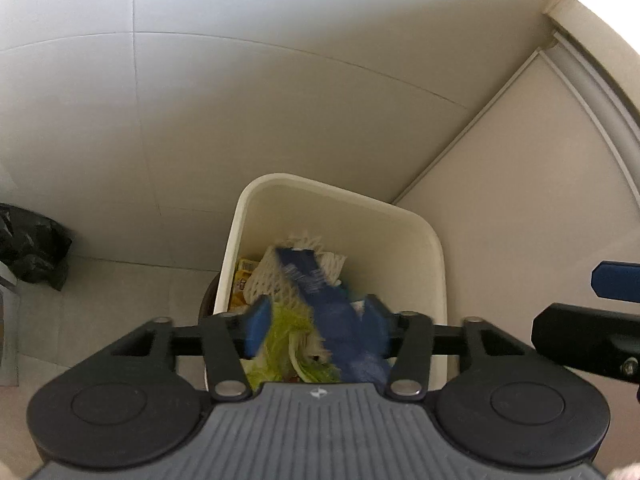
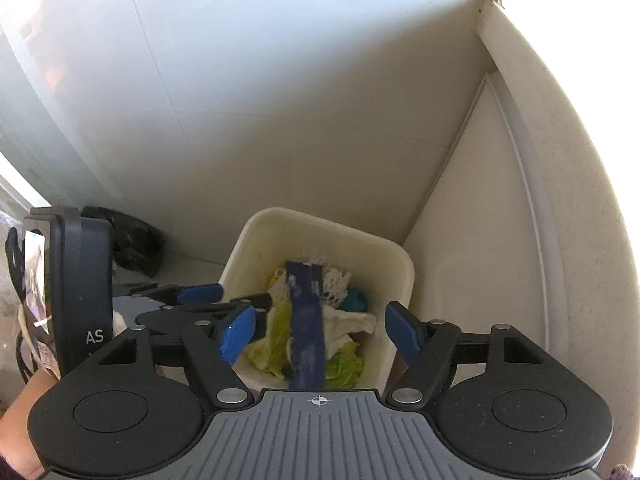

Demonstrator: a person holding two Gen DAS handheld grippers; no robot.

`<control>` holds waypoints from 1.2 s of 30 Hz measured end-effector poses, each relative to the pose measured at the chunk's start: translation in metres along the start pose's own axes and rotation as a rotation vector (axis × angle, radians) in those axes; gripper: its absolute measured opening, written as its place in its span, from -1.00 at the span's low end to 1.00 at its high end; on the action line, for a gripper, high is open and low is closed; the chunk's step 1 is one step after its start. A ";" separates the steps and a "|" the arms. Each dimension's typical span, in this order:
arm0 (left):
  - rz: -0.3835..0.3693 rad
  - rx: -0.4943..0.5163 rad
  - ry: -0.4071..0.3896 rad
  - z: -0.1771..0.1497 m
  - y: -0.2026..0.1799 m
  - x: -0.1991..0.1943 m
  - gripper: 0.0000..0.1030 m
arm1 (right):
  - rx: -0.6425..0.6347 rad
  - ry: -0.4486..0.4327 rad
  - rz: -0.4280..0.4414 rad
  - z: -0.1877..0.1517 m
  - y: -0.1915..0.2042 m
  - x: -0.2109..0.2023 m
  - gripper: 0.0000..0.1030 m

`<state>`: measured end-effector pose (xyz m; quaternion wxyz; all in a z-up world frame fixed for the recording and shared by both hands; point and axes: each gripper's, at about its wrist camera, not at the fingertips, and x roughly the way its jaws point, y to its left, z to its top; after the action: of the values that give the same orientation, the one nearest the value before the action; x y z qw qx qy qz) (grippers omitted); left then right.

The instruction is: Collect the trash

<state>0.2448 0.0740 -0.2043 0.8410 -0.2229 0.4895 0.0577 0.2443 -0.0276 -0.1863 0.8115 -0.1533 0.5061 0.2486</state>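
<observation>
A cream trash bin [image 1: 304,184] stands on the floor in a wall corner. It holds a white foam net [image 1: 264,276], green leafy scraps [image 1: 288,324] and a yellow packet [image 1: 245,272]. My left gripper [image 1: 318,316] hangs open over the bin. A long dark blue wrapper [image 1: 316,280], blurred, lies loose between its pads and down onto the heap. In the right wrist view my right gripper [image 2: 320,334] is open over the same bin [image 2: 320,220], and the blue wrapper [image 2: 306,340] runs between its pads, clear of both.
A crumpled black bag [image 1: 28,248] lies on the floor left of the bin, against the wall. Pale walls meet in a corner behind the bin. A person's hand [image 2: 20,432] shows at the lower left of the right wrist view.
</observation>
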 end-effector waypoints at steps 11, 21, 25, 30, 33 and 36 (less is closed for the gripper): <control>0.056 -0.054 -0.019 -0.012 0.005 -0.048 0.77 | 0.044 -0.056 0.030 -0.002 -0.002 -0.036 0.48; 0.050 0.002 -0.130 -0.034 -0.004 -0.135 0.99 | 0.155 -0.270 0.011 -0.038 0.006 -0.144 0.78; 0.065 0.042 -0.148 -0.052 -0.009 -0.149 0.99 | 0.240 -0.347 -0.019 -0.074 0.000 -0.178 0.86; 0.060 0.078 -0.162 -0.070 -0.019 -0.162 0.99 | 0.231 -0.372 -0.183 -0.109 0.000 -0.199 0.90; 0.037 0.099 -0.167 -0.076 -0.025 -0.179 0.99 | 0.206 -0.371 -0.252 -0.129 -0.002 -0.209 0.90; 0.027 0.119 -0.172 -0.080 -0.034 -0.192 0.99 | 0.211 -0.353 -0.258 -0.145 -0.008 -0.216 0.90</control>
<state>0.0928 0.0324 -0.0639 0.8908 -0.1602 0.4211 0.0586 0.0620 -0.1607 -0.0565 0.9240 -0.0851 0.3557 0.1116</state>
